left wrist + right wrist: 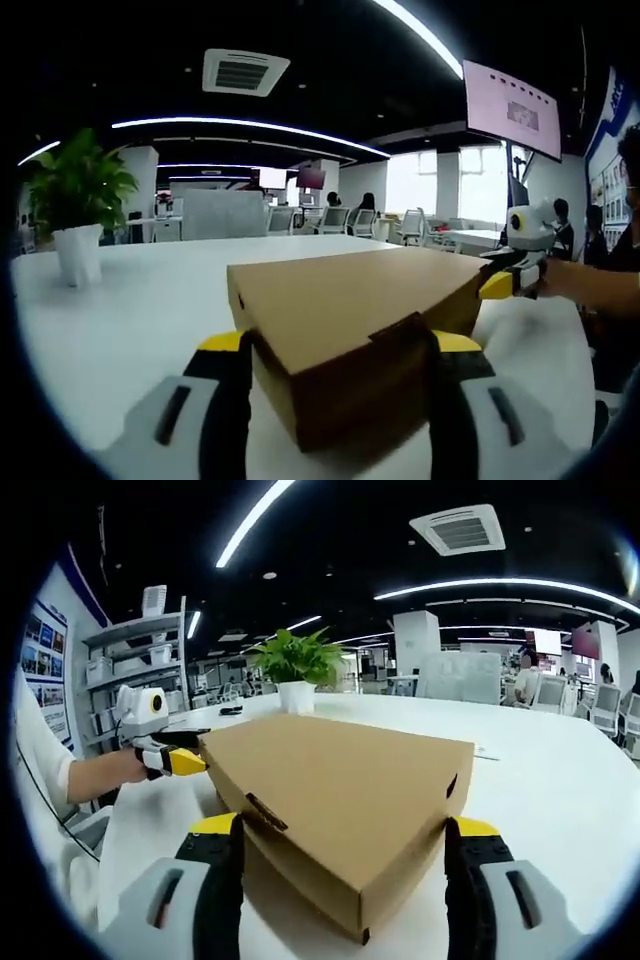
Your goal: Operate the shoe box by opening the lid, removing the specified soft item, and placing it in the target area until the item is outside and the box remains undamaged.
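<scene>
Nearest my cameras is the shoe box (pixel 355 335), a plain brown cardboard box with its lid closed, resting on the white surface (pixel 150 300). In the left gripper view one corner of it sits between my left claw (pixel 340 345), whose jaws stand spread on either side of that corner without pinching it. In the right gripper view the opposite end of the shoe box (pixel 340 800) lies the same way between the jaws of my right claw (pixel 340 830), also released, with gaps showing at both yellow tips. So I have the box bracketed from two ends and nothing gripped.

I judge the box to be light and fairly stiff, but thin cardboard dents and creases easily, so I would not squeeze its walls. The lid looks like a hinged flap with a small tuck tab (pixel 395 328) on the front edge. That edge is where I would take hold, lifting with one claw while the other steadies the base. The soft item is hidden inside.

Further off, a potted plant (pixel 78 215) in a white pot stands toward the far edge of the surface, well apart from the box.
</scene>
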